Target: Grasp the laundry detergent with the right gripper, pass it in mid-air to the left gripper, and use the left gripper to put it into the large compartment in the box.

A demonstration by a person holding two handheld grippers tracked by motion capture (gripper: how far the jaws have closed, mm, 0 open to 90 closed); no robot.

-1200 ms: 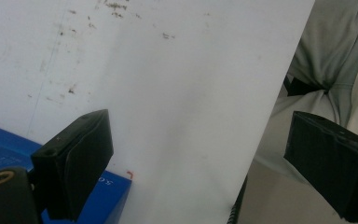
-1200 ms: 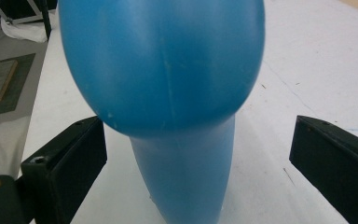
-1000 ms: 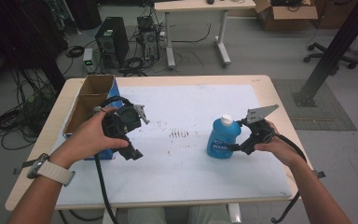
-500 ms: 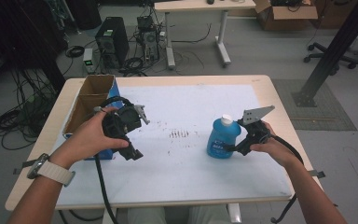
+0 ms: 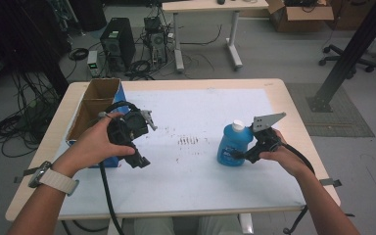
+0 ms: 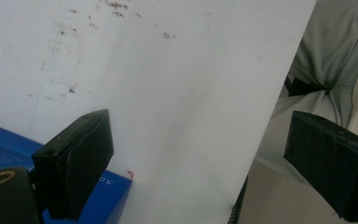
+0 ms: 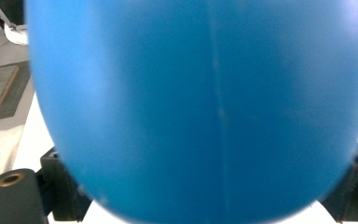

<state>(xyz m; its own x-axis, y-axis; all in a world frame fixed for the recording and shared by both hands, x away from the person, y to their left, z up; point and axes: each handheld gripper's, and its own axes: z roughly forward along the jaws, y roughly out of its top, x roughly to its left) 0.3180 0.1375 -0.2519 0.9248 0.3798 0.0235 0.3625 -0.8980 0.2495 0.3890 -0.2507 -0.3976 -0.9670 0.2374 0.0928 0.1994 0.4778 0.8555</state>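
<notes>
Blue bottle (image 5: 231, 146) with white cap stands upright on table.

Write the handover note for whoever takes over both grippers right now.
Right gripper: jaws on either side of the blue bottle and just been closing on it; the right gripper view shows the bottle between them, but whether the pads press yet cannot be told.
Left gripper: open, holding nothing, held over the white table beside the cardboard box.
Bottle: upright on the table, at its right side, white cap on.
Done: right gripper brought around the bottle.
Left: finish the grip, then probably lift the bottle; the open box at the left edge looks a likely destination, though that is a guess.
</notes>
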